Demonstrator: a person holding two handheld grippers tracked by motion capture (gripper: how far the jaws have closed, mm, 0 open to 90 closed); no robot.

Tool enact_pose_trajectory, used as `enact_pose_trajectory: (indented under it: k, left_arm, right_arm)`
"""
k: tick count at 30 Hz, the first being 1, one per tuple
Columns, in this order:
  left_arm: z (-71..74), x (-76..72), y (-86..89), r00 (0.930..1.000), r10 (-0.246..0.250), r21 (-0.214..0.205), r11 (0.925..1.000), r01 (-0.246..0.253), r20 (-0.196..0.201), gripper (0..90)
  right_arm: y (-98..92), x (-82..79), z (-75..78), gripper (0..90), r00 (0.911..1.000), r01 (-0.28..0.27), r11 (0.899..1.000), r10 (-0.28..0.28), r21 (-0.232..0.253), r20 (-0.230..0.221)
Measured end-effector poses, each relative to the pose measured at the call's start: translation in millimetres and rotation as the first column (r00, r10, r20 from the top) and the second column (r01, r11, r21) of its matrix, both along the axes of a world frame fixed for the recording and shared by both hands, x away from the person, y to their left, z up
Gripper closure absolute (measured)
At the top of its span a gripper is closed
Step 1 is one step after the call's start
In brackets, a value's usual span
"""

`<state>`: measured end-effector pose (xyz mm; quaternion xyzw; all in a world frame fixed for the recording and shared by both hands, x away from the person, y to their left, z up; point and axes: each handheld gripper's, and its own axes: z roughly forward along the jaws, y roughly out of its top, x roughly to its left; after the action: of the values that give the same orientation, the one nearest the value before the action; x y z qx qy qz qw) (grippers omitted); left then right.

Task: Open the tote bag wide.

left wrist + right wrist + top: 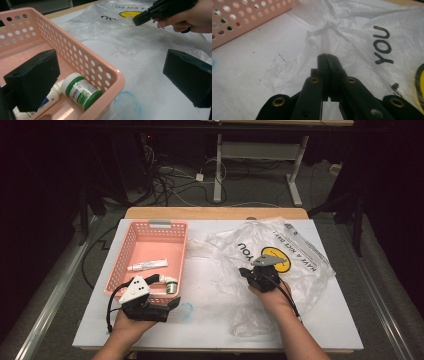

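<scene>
Tongs on the right pinch the plastic bag, lying crosswise; left tongs gape.

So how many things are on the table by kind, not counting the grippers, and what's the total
Pink basket: 1
White tube: 1
White bottle: 1
Green-capped jar: 1
Clear plastic bag: 1
Total: 5
</scene>
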<state>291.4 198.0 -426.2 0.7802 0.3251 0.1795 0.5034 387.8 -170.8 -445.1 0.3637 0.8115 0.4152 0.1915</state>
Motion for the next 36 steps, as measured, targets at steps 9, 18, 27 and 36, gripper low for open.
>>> enact_pose_trajectory:
  k: [9, 18, 27, 36]
  left_arm:
    - [-0.9, -1.7, 3.0, 0.9998, 0.016, -0.003, 0.9999, -0.016, -0.007, 0.4]
    - [0.6, -2.1, 10.5, 0.9973, 0.071, 0.012, 0.9974, -0.071, -0.017, 0.0]
    - [1.4, -2.6, 19.8, 0.9936, 0.104, 0.016, 0.9945, -0.104, -0.044, 0.3]
    - [-0.3, -3.9, 26.8, 0.9890, 0.126, -0.007, 0.9919, -0.127, -0.077, 0.0]
  right_arm:
    - [-16.7, -20.5, 15.8, 90.0, 0.9960, 0.042, 0.996, -0.049, 0.082, 0.075]
    - [-21.9, -24.5, 34.4, 90.0, 0.9907, 0.018, 0.994, -0.032, 0.111, 0.132]
    - [-25.4, -26.3, 50.8, 90.0, 0.9850, 0.015, 0.987, -0.042, 0.159, 0.167]
    - [-34.7, -32.1, 70.4, 90.0, 0.9669, 0.020, 0.970, -0.080, 0.241, 0.242]
